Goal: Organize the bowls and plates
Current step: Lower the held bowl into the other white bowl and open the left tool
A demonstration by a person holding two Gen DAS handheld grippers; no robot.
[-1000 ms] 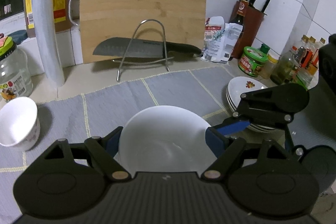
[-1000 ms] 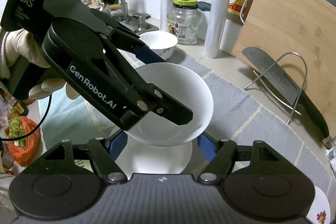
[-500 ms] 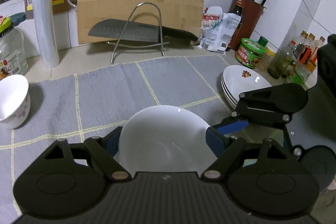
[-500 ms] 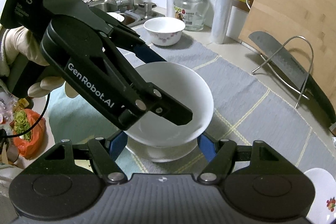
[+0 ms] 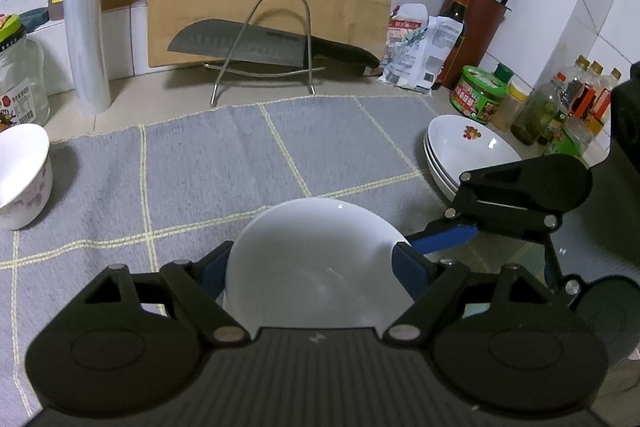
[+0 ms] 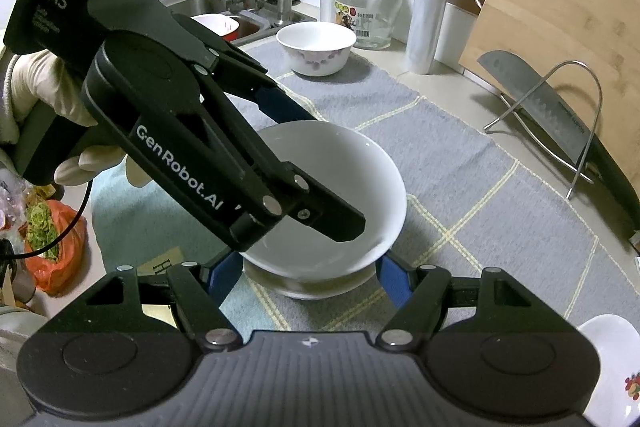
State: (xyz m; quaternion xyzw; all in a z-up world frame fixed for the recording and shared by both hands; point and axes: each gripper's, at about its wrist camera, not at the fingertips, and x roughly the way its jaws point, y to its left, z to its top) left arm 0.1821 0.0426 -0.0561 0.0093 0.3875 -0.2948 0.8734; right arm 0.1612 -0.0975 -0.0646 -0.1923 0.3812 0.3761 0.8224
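Two white bowls are being nested near the front edge of the grey mat (image 5: 240, 155). The upper bowl (image 6: 332, 187) is sitting in what looks like a lower bowl (image 6: 312, 287), of which only the rim is showing, so I cannot tell whether it is resting on the mat.

The left gripper (image 5: 316, 267) is clamping the upper bowl, its blue pads pressing on opposite sides of the rim. The right gripper (image 6: 310, 279) is closing its pads on the lower bowl from the mat's front edge. A gloved hand (image 6: 40, 95) is gripping the left tool off the mat's left side.

Judging by this, the stacking step is nearly finishing: the upper bowl is seated, but neither grip is letting go. The next move is probably calling for the left jaws to part and lift clear without tipping the stack.

A flowered bowl (image 6: 316, 47) is waiting at the mat's far left corner, and a stack of plates (image 5: 464, 151) is sitting at its right edge.
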